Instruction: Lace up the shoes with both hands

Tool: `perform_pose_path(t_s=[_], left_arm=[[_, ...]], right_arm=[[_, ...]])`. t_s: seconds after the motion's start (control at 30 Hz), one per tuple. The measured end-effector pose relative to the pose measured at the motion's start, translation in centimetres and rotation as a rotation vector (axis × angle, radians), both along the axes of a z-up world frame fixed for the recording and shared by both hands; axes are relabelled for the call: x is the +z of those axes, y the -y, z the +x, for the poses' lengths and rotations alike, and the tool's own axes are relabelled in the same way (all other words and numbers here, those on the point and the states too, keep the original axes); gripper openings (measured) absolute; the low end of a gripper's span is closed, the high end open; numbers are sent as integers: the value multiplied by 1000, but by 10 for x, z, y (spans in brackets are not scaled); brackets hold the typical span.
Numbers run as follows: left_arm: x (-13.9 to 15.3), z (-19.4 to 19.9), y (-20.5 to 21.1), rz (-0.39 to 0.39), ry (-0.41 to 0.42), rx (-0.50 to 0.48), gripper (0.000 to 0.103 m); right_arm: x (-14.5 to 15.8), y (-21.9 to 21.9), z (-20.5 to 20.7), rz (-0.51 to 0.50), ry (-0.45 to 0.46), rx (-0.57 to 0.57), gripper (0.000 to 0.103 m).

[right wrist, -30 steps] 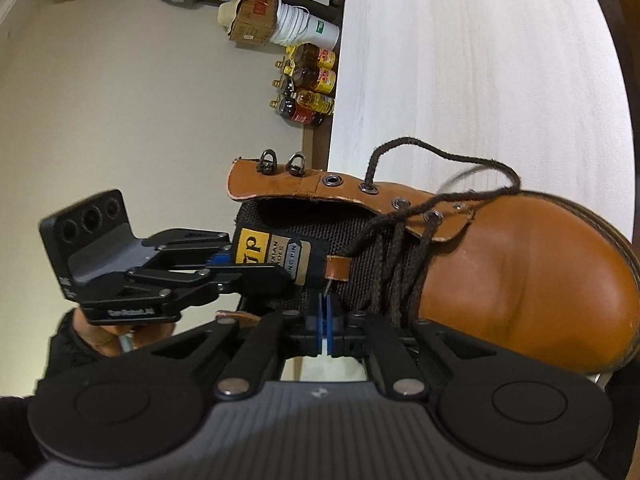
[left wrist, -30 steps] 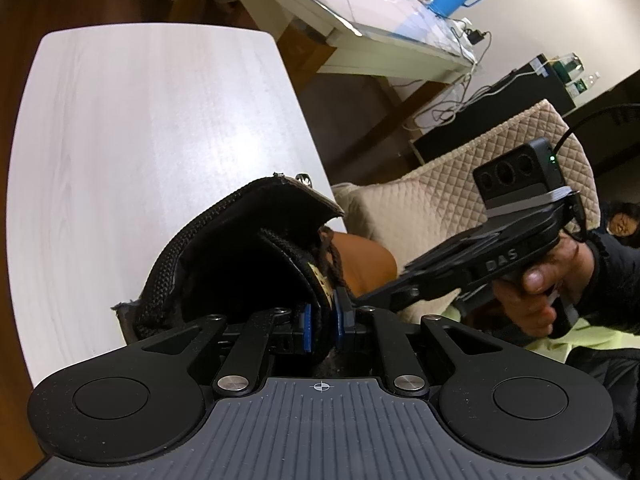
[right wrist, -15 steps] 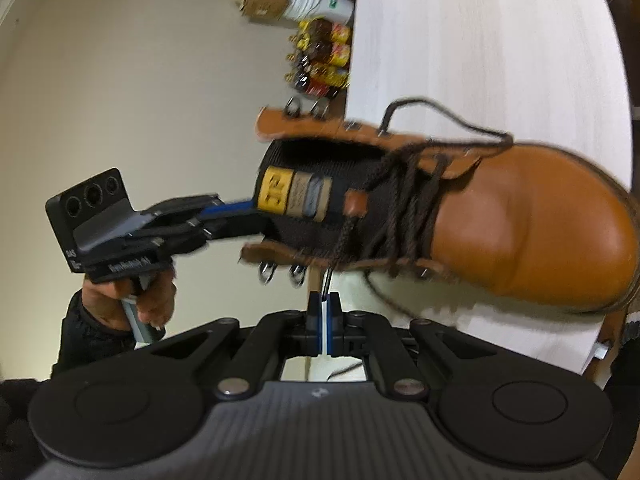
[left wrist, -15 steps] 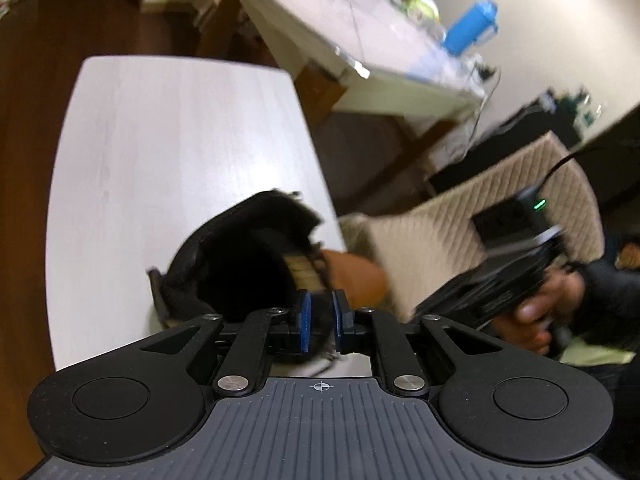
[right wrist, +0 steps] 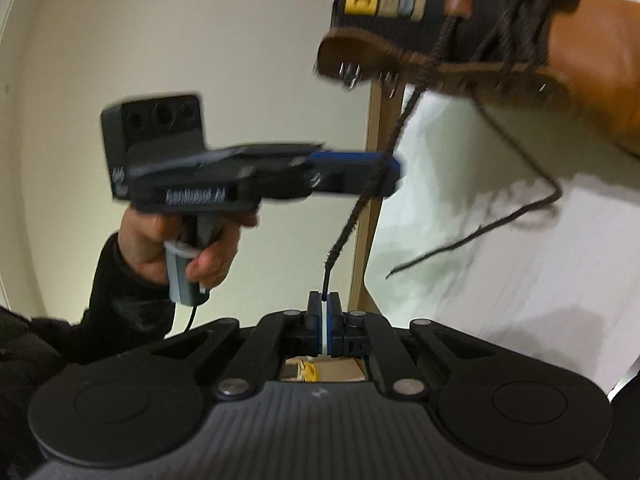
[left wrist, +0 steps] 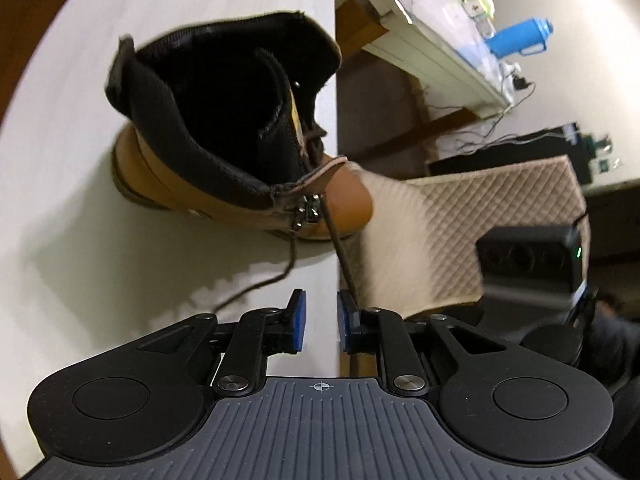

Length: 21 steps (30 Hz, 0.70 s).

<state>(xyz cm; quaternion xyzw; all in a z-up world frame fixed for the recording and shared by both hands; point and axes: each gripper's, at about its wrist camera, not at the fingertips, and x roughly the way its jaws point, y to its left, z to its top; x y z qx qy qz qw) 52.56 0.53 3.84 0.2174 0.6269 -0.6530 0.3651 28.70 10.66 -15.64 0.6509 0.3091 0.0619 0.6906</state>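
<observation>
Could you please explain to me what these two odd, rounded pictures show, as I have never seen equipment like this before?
There is no robot here: a person holds a pistol-like gripper in each hand, each with a wide-angle camera looking along its jaws. One picture is from the left gripper, whose jaws are opening with nothing between them. The other is from the right gripper, shut on the tip of a dark lace. That lace runs up to a tan boot lying on a white table. The left hand shows there too.
</observation>
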Motion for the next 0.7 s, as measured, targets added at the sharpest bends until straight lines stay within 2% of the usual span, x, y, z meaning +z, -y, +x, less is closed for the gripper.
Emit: perform_pose_path(t_s=[0.23,0.43,0.53,0.6,0.63,0.67,0.7], left_arm=[[6,4,-5,-32,-33,-3,17],[7,9,-13,-46,-24,5,17],[6,5,-11,-77,-2,-4,17],[6,0,-9,-112,29,-19,17],[5,-5,-7,-125,47,-36,17],[3,-9,-5,-127,59,-49,17],[1,-11,-4,-126,68,-52,17]], right_arm=[[0,-29,4,-18,-13,71,1],[-7,-47,8,-17,-30,95,1],[-9,-49,9,-40,-51,82,1],[-7,-44,3,-78,-80,49,6],[-5,-39,-2,-136,-122,16,13],[0,-33,-8,-243,-187,-26,20],[4,-30,-11,-332,-233,-50,20]])
